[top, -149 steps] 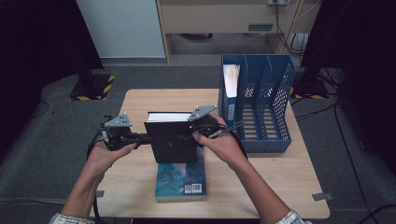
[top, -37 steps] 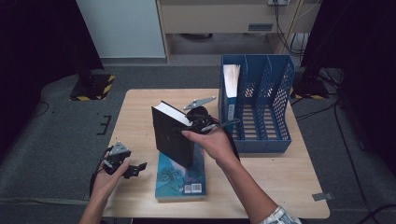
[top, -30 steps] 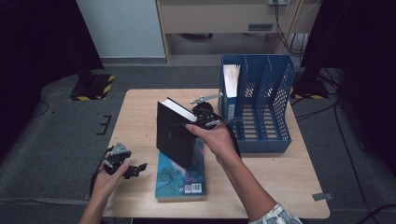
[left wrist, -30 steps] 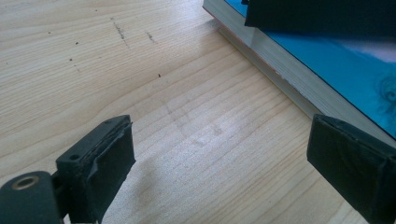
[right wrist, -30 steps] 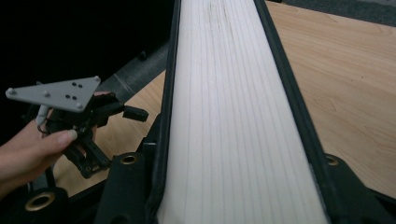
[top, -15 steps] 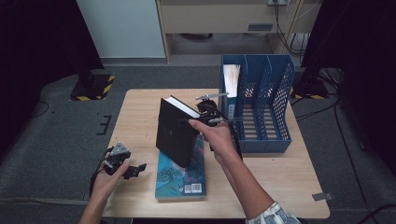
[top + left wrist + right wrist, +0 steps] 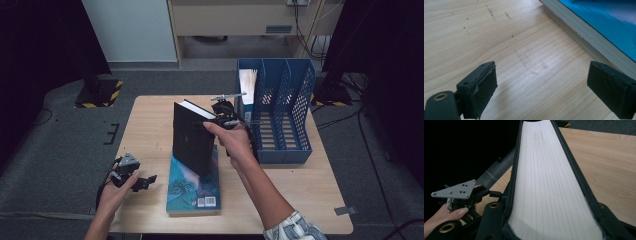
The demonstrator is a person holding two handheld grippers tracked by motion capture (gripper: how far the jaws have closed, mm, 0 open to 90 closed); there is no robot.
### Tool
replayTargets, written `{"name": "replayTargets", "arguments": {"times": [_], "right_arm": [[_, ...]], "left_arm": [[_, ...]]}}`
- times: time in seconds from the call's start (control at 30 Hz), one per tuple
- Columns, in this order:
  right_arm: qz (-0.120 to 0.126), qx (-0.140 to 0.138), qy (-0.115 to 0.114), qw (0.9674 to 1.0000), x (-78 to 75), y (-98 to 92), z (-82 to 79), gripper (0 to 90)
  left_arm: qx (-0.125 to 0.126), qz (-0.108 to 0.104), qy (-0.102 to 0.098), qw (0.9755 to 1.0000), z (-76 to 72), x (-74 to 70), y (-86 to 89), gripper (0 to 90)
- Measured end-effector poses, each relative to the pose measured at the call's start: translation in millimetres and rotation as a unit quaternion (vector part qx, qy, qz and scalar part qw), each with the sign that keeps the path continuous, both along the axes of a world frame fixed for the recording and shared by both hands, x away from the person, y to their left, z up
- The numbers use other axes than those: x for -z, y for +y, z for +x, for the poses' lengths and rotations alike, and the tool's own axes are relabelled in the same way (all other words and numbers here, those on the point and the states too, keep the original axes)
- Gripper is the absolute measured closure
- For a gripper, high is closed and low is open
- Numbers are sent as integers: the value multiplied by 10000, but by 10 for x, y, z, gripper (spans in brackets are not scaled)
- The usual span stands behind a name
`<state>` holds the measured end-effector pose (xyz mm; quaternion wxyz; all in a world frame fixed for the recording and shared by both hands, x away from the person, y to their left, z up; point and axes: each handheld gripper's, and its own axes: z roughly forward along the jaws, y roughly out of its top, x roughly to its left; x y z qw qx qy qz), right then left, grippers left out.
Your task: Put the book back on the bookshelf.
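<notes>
Blue file rack sits at the table's right; its slots lie just right of the black book. Book stands upright, long axis vertical, over the blue book. Right gripper clamps its page edge, nearest the rack. Left gripper released, idle, well left.

Bright, evenly lit tabletop; dark surroundings; soft focus.
</notes>
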<state>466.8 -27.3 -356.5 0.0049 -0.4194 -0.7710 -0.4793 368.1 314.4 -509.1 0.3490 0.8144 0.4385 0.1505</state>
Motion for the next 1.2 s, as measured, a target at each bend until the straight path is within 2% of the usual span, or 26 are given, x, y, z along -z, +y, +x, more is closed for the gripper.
{"name": "replayTargets", "arguments": {"times": [0.2, 0.37, 0.63, 1.2], "right_arm": [[-58, 88, -50, 9999, -54, -28, 11, 532], [-117, 172, -188, 9996, -104, -57, -6, 532], [-95, 174, -253, 9995, -177, -126, -42, 532], [25, 239, -347, 9991, -223, -444, -205, 533]], "left_arm": [[25, 64, 45, 10000, 3, 21, -11, 79], [58, 150, 81, 9998, 7, 40, -36, 79], [25, 168, 95, 9998, 9, 56, -31, 79], [9, 249, 170, 9995, 14, 85, -29, 76]]}}
